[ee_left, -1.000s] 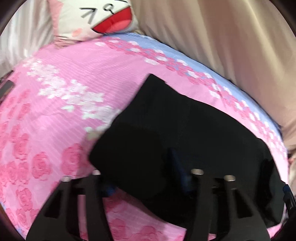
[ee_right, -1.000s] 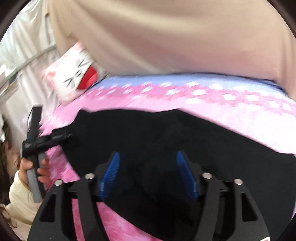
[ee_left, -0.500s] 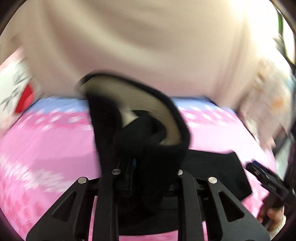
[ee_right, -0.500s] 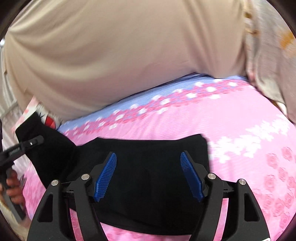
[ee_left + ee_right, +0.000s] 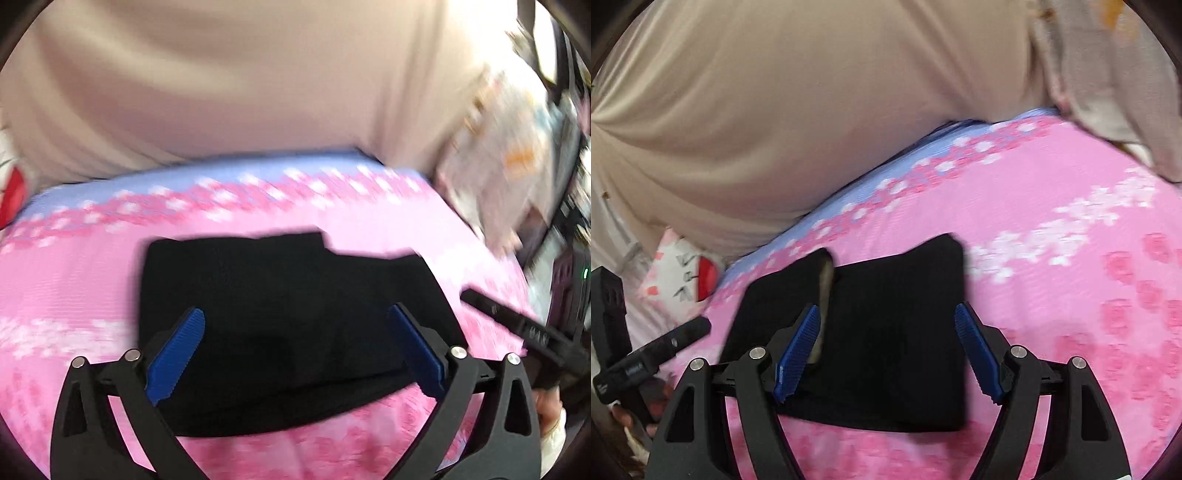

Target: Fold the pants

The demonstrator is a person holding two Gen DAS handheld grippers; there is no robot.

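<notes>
The black pants point(image 5: 280, 317) lie folded into a compact rectangle on the pink flowered bed cover point(image 5: 74, 280). In the right wrist view the pants point(image 5: 886, 332) show a folded layer on the left with a pale lining edge point(image 5: 824, 295) turned up. My left gripper point(image 5: 295, 350) is open and empty just above the near edge of the pants. My right gripper point(image 5: 886, 350) is open and empty above the pants too. Each gripper shows at the side of the other's view, held by a hand.
A beige cloth backdrop point(image 5: 812, 110) hangs behind the bed. A white cartoon pillow point(image 5: 683, 277) lies at the left end. Patterned fabric point(image 5: 498, 166) and dark furniture point(image 5: 569, 295) stand past the right end of the bed.
My left gripper carried a held part of the pants over onto the rest, then opened and let go. The pants now lie shorter and doubled. My right gripper stayed open above them.
</notes>
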